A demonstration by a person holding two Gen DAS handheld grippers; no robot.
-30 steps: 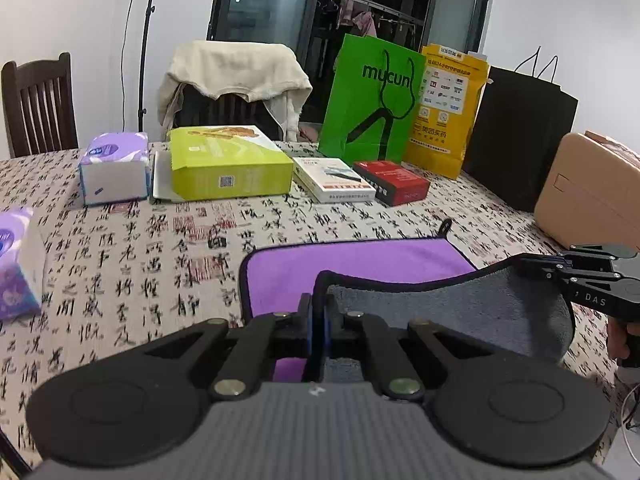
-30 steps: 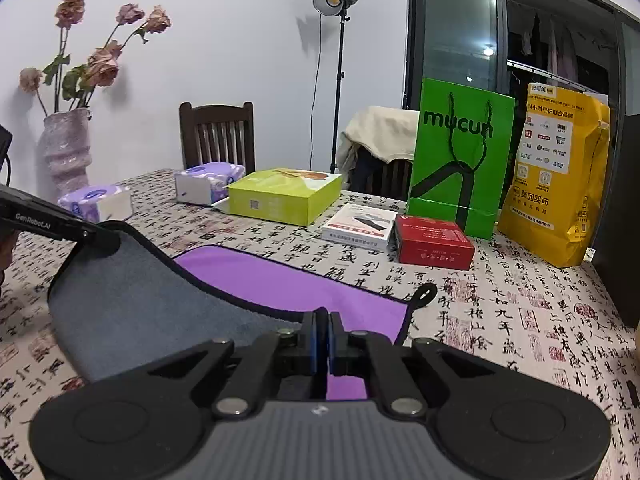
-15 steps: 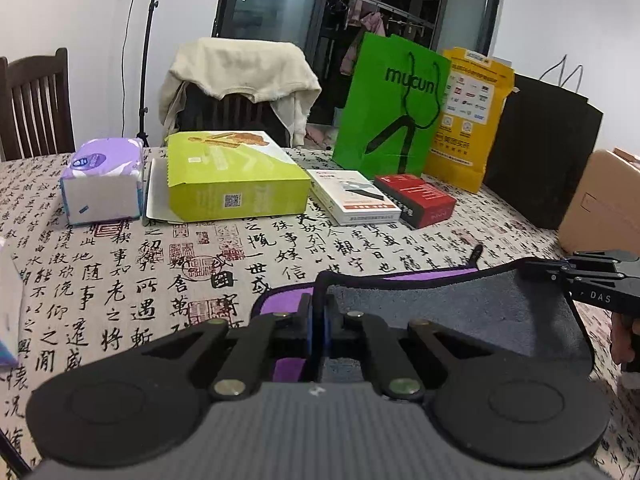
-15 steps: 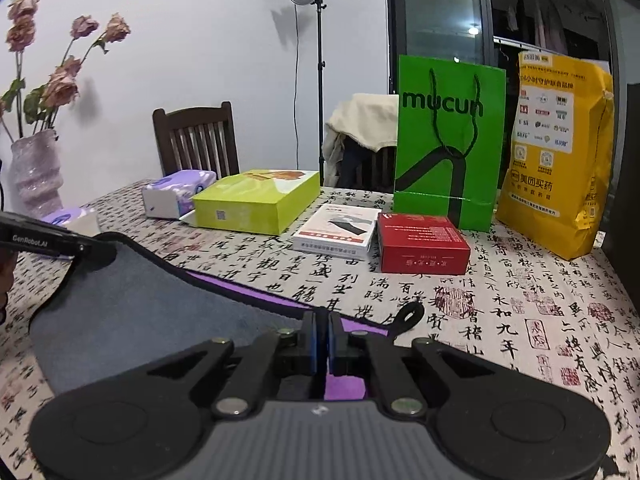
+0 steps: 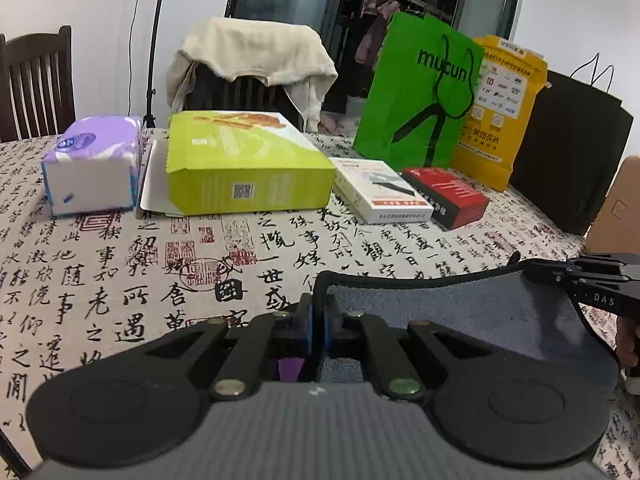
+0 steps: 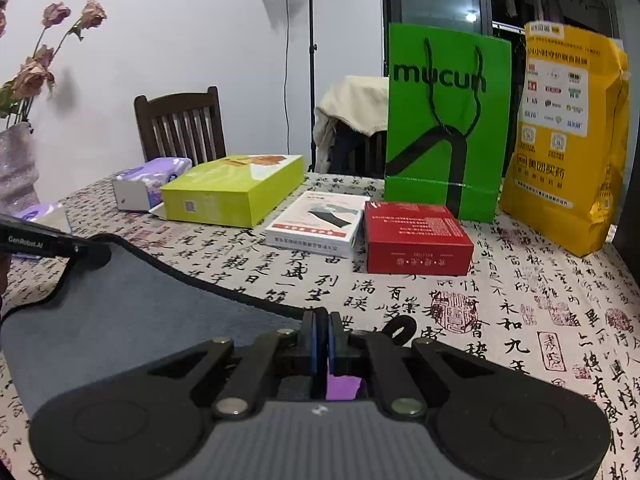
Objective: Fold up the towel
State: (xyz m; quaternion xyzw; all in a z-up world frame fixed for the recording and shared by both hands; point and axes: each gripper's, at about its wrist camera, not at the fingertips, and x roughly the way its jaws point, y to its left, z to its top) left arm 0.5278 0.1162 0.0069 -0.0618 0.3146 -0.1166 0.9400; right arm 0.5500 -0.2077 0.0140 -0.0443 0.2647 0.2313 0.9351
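The towel (image 5: 460, 320) is grey on one side and purple on the other, with a black hem. Its grey side faces up and spans between both grippers. My left gripper (image 5: 318, 312) is shut on one corner of it. My right gripper (image 6: 322, 330) is shut on the other corner, beside the towel's black hanging loop (image 6: 400, 330). The towel (image 6: 132, 320) sags between them over the table. A sliver of purple (image 6: 342, 386) shows behind the right fingers. Each gripper shows in the other's view: the right gripper (image 5: 576, 276), the left gripper (image 6: 80, 246).
On the calligraphy tablecloth (image 5: 120, 264) stand a lime box (image 5: 244, 168), a tissue pack (image 5: 92, 164), a white box (image 5: 380, 192), a red box (image 5: 448, 196), a green bag (image 5: 416, 96), a yellow bag (image 5: 500, 108) and a black bag (image 5: 572, 160). A vase (image 6: 16, 168) is at left.
Both grippers have carried the held towel edge forward toward the far side. The purple layer below, widely exposed a second ago, is now covered by the grey side.
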